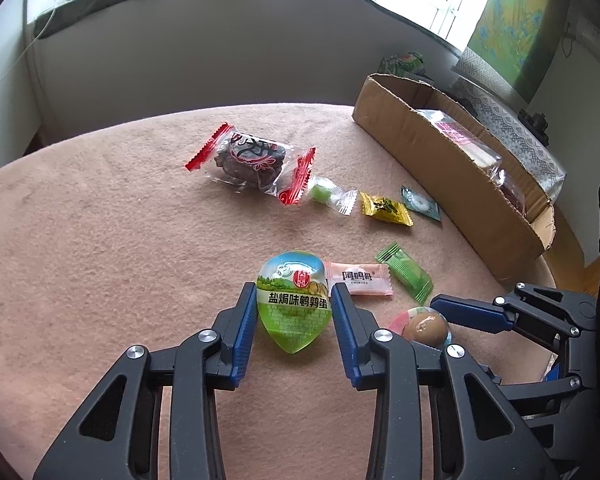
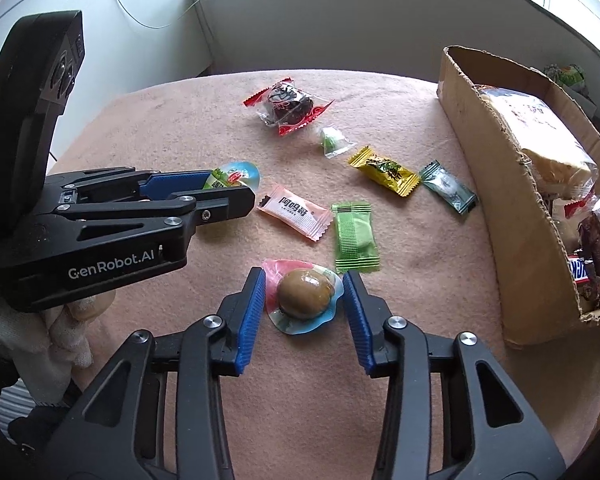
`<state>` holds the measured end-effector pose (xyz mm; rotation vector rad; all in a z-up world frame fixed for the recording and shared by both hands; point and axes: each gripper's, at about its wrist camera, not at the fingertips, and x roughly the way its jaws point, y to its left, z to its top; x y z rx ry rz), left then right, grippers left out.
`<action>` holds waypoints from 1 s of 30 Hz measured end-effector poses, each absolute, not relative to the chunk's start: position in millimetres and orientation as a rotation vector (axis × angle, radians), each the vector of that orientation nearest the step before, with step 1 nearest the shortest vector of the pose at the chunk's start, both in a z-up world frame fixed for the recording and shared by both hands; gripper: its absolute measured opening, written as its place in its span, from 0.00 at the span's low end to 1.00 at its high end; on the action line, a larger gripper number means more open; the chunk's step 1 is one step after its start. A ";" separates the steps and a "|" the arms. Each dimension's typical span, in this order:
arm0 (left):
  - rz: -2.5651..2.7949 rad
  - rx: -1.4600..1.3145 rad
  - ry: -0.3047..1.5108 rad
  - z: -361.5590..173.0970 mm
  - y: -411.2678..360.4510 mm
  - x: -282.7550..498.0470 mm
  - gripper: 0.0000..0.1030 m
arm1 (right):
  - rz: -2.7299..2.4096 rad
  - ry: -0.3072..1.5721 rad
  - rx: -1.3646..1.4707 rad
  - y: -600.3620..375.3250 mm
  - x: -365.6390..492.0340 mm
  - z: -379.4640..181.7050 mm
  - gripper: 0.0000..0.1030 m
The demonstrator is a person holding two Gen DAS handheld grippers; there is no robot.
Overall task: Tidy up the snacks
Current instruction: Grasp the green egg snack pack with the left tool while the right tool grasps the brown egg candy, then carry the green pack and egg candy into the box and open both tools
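You have one hand-held gripper on each egg pack, both angled down at the tabletop [image 1: 100, 200] so the pads can come in from either side of a pack lying flat. Your left hand-held gripper [image 1: 294, 300] straddles the green egg pack [image 1: 294, 304]; its blue pads sit against the pack's edges on both sides, so it looks clamped on the pack, which lies on the pink cloth and is not lifted. Your right hand-held gripper [image 2: 304, 290] brackets the brown egg pack [image 2: 304, 298] in the same way, with the left pad on the film rim and the right pad at the rim's edge; I judge it gripping, though the contact is light. Taking both at once makes sense because the two packs lie near each other at the near edge, well apart from the box [image 2: 480, 160] on the right, where I take it the snacks go. Counting left to right on the cloth: two egg packs, one red-ended cake [image 2: 288, 106], one pink candy [image 2: 294, 210], one clear green sweet [image 2: 332, 142], one light-green bar [image 2: 354, 236], one yellow candy [image 2: 384, 170] and one dark-green candy [image 2: 448, 186], eight loose snacks in all. The single box already holds several packets; their number is hard to tell.
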<state>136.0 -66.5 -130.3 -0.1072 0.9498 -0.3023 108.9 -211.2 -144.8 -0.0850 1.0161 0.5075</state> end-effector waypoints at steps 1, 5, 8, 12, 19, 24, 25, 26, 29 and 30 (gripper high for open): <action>-0.304 -0.112 0.947 -129.1 -65.3 135.3 0.34 | 0.509 1.018 -0.078 -212.2 109.5 -144.5 0.38; -0.309 -0.131 0.938 -123.4 -63.2 134.4 0.33 | 0.511 1.017 -0.052 -217.1 110.6 -142.0 0.37; -0.313 -0.137 0.932 -118.9 -62.7 132.9 0.33 | 0.510 1.009 -0.042 -219.8 108.3 -139.0 0.36; -0.317 -0.141 0.926 -114.5 -63.2 131.2 0.33 | 0.508 0.998 -0.032 -223.9 106.1 -135.7 0.36; -0.327 -0.141 0.899 -100.3 -66.2 130.3 0.33 | 0.506 0.944 -0.001 -234.9 101.4 -113.3 0.36; -0.350 -0.141 0.860 -80.9 -75.5 133.2 0.33 | 0.490 0.882 0.020 -250.8 97.6 -86.3 0.36; -0.357 -0.139 0.854 -78.2 -78.0 134.1 0.33 | 0.486 0.874 0.023 -254.5 97.8 -82.2 0.36; -0.365 -0.137 0.848 -75.1 -82.0 135.0 0.33 | 0.479 0.865 0.027 -259.1 97.7 -77.8 0.36; -0.388 -0.132 0.836 -68.9 -94.5 137.5 0.33 | 0.452 0.843 0.036 -273.0 98.8 -68.1 0.36; -0.397 -0.132 0.835 -67.9 -98.9 138.3 0.33 | 0.443 0.839 0.039 -277.9 100.2 -66.6 0.36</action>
